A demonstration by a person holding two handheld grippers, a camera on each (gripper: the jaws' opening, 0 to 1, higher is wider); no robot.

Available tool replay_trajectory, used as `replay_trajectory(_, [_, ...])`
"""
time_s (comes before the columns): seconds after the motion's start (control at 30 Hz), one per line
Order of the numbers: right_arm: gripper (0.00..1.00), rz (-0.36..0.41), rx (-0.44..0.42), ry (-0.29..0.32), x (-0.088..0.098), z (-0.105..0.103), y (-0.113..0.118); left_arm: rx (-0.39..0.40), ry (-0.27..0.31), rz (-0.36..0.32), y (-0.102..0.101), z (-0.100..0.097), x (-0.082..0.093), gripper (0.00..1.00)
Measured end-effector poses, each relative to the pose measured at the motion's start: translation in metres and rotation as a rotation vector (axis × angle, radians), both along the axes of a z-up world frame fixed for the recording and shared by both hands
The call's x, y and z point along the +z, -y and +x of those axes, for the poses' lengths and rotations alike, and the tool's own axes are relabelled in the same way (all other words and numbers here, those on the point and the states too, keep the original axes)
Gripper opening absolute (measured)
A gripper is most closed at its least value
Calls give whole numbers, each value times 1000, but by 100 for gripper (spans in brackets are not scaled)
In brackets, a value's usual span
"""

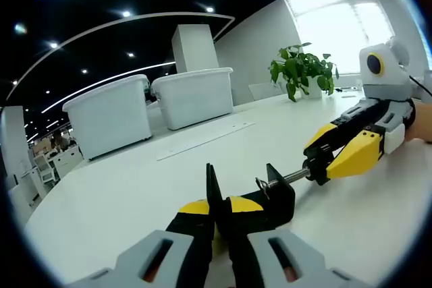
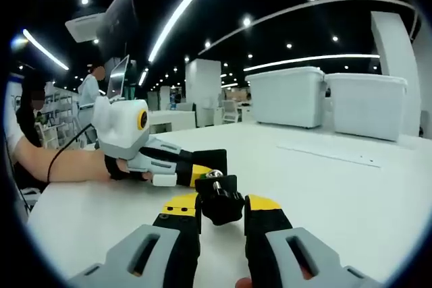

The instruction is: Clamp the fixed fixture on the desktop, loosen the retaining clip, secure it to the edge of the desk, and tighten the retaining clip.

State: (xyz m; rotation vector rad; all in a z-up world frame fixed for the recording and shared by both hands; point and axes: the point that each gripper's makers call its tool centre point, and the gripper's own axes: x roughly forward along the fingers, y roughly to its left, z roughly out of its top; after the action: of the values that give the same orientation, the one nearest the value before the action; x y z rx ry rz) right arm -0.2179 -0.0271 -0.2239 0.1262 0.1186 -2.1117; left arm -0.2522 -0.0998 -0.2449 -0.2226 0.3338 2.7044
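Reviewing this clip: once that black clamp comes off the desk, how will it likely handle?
The black clamp looks like rigid metal, so probably stiff and heavy for its size. Its screw rod sticks out sideways, so it may twist in the left gripper unless the right gripper steadies it.

The left gripper (image 1: 219, 217) has grey finger bases, black jaws and yellow tips. The right gripper (image 2: 223, 210) looks the same, with a white housing behind.
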Motion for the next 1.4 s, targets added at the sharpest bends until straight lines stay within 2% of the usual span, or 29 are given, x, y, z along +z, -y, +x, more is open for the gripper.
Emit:
replay_trajectory(0.07, [24,28,11,-71,1,1,1,1,0,0,0,0,0,7])
replay_trajectory(0.23, [23,89,14,-188,1,4,4,2,0,1,0,0,0,7])
replay_trajectory(0.3, [23,125,20,-263,2,6,5,2,1,1,0,0,0,7])
replay_trajectory(0.43, [24,150,15,-303,1,8,8,3,1,1,0,-1,0,7])
replay_trajectory(0.53, [25,153,11,-303,2,4,6,3,1,1,1,-1,0,7])
replay_trajectory(0.57, [25,149,10,-281,2,4,6,2,1,1,0,-1,0,7])
replay_trajectory(0.6, [28,109,6,-228,4,6,7,1,1,1,0,-1,0,7])
replay_trajectory(0.63, [34,78,10,-202,6,7,8,1,1,1,0,-1,0,7])
replay_trajectory(0.67, [39,45,21,-188,10,8,8,1,1,1,0,-1,0,7])
replay_trajectory(0.7, [40,37,6,-181,12,5,6,1,1,1,0,-1,0,7])
replay_trajectory(0.8, [36,34,-16,-123,7,0,2,1,0,1,0,-1,0,7])
replay_trajectory(0.93, [33,23,-12,-102,6,2,3,-1,1,2,0,-1,0,7])
replay_trajectory(1.0, [28,65,-24,-93,-2,-1,3,0,0,1,0,-1,0,7])
replay_trajectory(1.07, [25,80,-16,-95,-6,2,6,0,-1,1,1,-1,0,7])
replay_trajectory(1.27, [24,81,-10,-123,-5,3,7,0,-2,0,1,-7,1,7])
replay_trajectory(1.33, [24,91,-5,-148,-4,5,8,1,-1,1,1,-7,1,7])
replay_trajectory(1.4, [24,133,-5,-223,-3,5,8,1,-1,1,1,-8,1,7])
